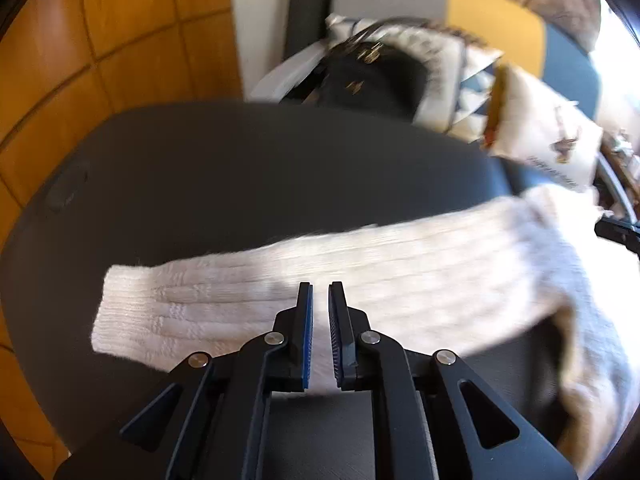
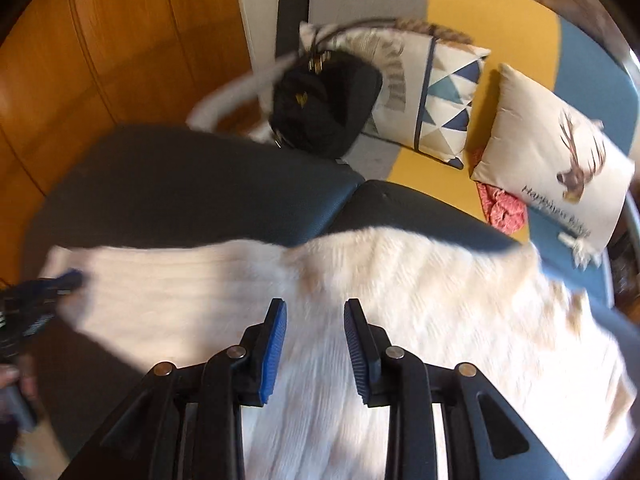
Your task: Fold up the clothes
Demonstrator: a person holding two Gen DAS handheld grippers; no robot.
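Sweater (image 2: 400, 280), cream, ribbed knit, seemingly flat on dark surface (image 2: 180, 184).

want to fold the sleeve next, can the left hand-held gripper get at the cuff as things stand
Probably yes: the left hand-held gripper hangs over the sleeve, and the cuff lies uncovered on the dark cushion.

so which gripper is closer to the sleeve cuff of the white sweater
Left. The left gripper sits over the sleeve near the cuff; the right gripper is over the sweater body, farther along.
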